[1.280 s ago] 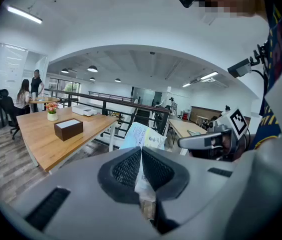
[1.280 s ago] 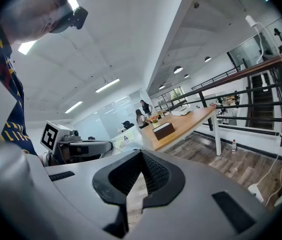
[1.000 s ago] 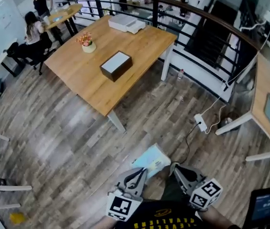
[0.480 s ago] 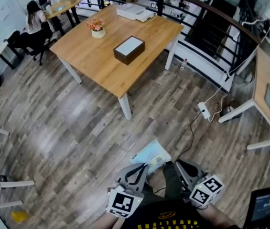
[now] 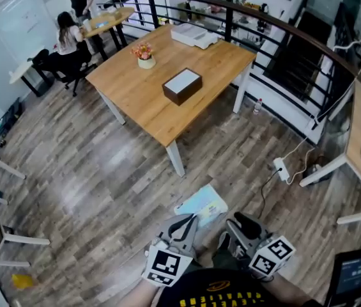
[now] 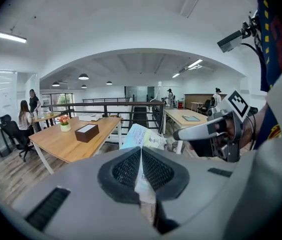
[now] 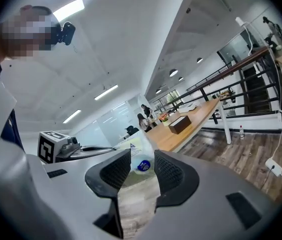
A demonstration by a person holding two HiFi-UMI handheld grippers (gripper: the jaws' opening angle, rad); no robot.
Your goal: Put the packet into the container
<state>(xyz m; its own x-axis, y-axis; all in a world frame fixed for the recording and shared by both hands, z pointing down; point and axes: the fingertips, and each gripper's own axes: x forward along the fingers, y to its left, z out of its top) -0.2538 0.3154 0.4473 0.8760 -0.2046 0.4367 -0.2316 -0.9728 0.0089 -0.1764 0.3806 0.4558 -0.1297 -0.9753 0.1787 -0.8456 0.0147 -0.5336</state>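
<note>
Above the grey wood-plank floor [image 5: 91, 171], the left hand-held gripper [image 5: 191, 219] is clamped on one end of a flat pale-blue printed plastic packet [image 5: 202, 204]. Only the right gripper view shows a round blue mark [image 7: 142, 166] on it; the print is too small to read. The right hand-held gripper [image 5: 232, 225] has just been opening: its jaws stand apart, with the packet visible through the gap but not pressed. Well apart from both, a dark-brown rectangular box with a white top [image 5: 182, 85] sits near the middle of the light wooden surface [image 5: 135, 88].

Nothing here is legible to you: the packet [image 5: 201, 204] bears print and a blue round mark [image 7: 141, 166], both too small.
</note>
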